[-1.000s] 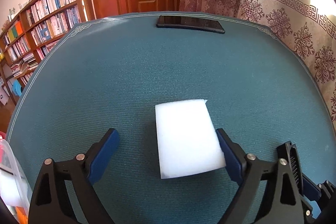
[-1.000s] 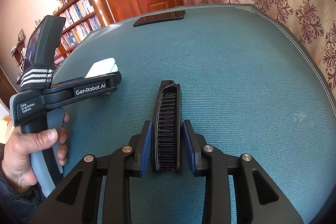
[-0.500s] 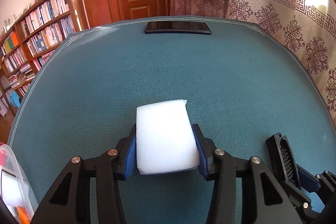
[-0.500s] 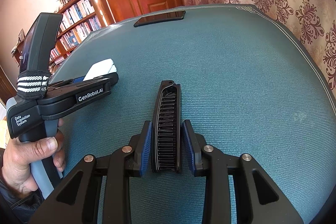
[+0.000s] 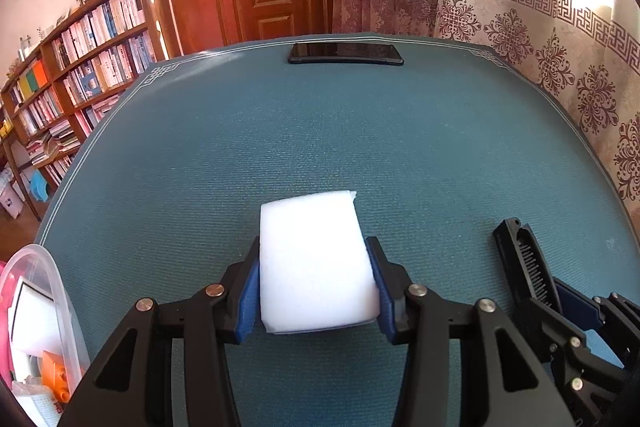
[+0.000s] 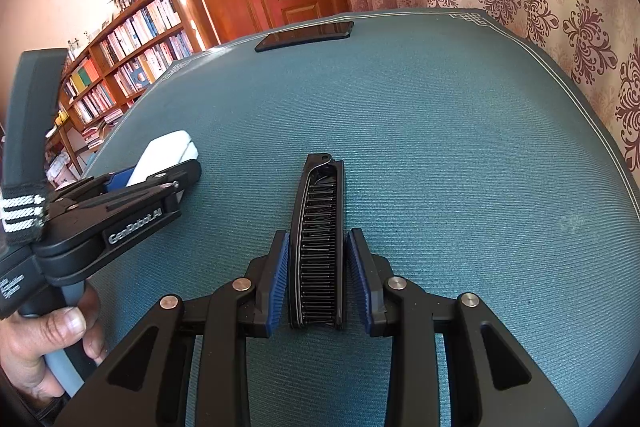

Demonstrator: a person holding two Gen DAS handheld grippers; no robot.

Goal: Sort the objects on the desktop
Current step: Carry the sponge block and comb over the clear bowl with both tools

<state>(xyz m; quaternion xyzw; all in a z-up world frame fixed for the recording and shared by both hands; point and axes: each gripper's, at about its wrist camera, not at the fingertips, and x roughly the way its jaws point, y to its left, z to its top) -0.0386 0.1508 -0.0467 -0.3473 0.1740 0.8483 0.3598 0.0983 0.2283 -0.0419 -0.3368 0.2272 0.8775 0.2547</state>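
Clear plastic marks the far left of the left wrist view: a bin (image 5: pixel 60 307) at the table edge, with white and orange things inside. Beside it stretches the teal cloth (image 5: pixel 320 147) over the table. In the middle, the left gripper (image 5: pixel 316 291) holds a white sponge (image 5: pixel 314 263), both blue pads (image 5: pixel 247 301) pressed against its sides; whether the sponge still touches the cloth cannot be told. A black phone (image 5: pixel 346 53) lies flat at the far edge. To the right lies a black comb (image 5: pixel 528 267), teeth up.

In the right wrist view a hand (image 6: pixel 36 355) at the left grips the left gripper's handle. In the middle, the right gripper (image 6: pixel 318 275) straddles the comb (image 6: pixel 320 247), its fingers narrow, with a thin gap showing on each side, so the pads seem apart from it. The comb rests on the cloth.
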